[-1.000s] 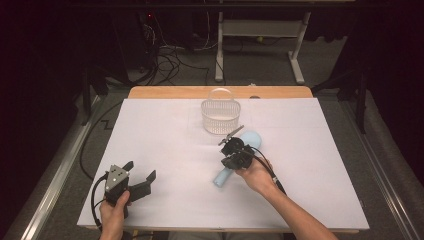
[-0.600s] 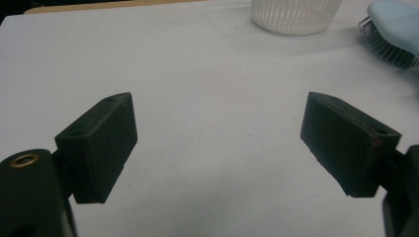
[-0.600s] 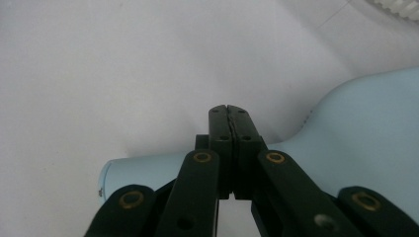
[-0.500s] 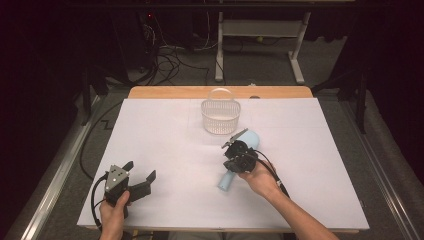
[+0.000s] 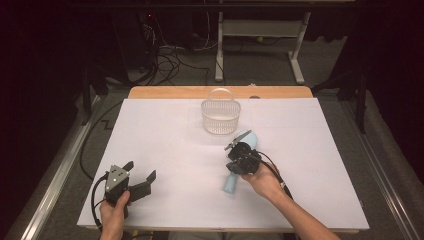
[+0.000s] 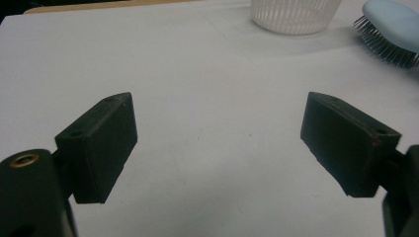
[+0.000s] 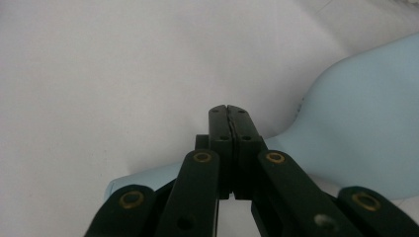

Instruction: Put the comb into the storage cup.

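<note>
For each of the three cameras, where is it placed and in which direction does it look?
High view: above the person's side, looking forward and down on the table; both forearms, left gripper, right gripper.
Left gripper view: on that gripper, looking over the table at the basket; fingers apart.
Right gripper view: looking down on the hairbrush; fingers shut.
Every view shows the hairbrush.

One camera overhead, one on each of my claws.
High view looks down and forward; both gripper views skim the white table (image 5: 165,150) closely, sharing the light-blue hairbrush (image 6: 395,24).
</note>
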